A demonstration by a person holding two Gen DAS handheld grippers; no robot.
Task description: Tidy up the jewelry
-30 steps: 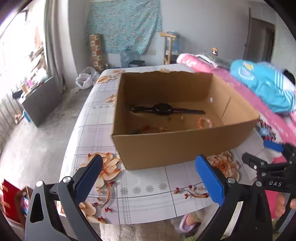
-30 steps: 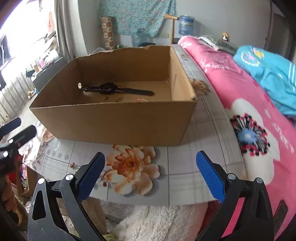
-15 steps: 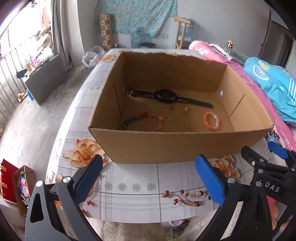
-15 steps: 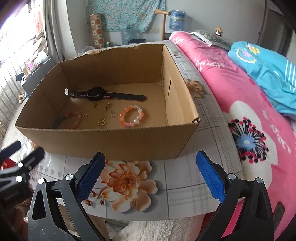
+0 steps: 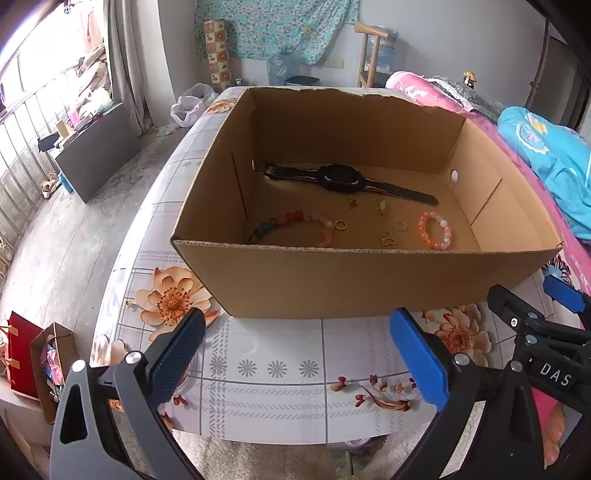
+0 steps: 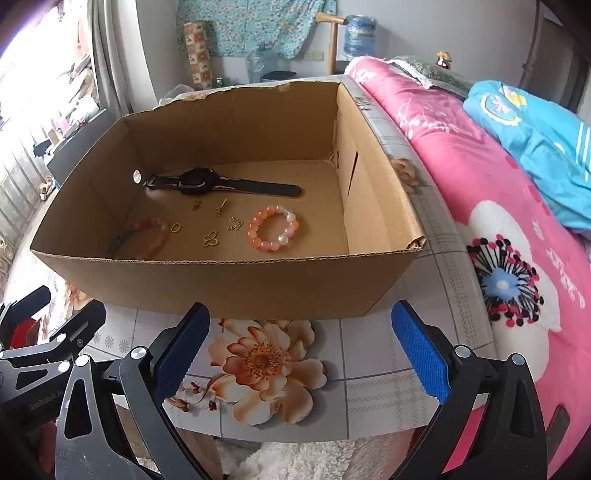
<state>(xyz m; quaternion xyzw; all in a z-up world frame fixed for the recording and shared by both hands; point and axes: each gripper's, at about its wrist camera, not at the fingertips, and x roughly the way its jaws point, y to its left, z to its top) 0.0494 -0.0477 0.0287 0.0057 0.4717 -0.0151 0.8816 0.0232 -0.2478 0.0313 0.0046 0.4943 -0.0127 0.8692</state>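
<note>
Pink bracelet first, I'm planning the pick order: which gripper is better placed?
Right, probably. The pink bracelet lies toward the box's right side, nearly ahead of the open right gripper; from the left gripper it sits off to the right.

You're in a lived-in bedroom at home, and everything says so. Right beside your table point(image 5: 266, 373), with its flower-print plastic cloth, there's a bed under a pink floral quilt point(image 6: 491, 206), a crumpled blue blanket point(image 6: 535, 133) heaped on top. Look at the far wall: a teal patterned cloth point(image 5: 277, 26) is pinned up there, a big water bottle point(image 6: 356, 33) sits on a wooden stand, and a tied plastic bag point(image 5: 192, 105) lies on the bare concrete floor. On your left, daylight pours through a barred window point(image 5: 22, 147) with a curtain.
</note>
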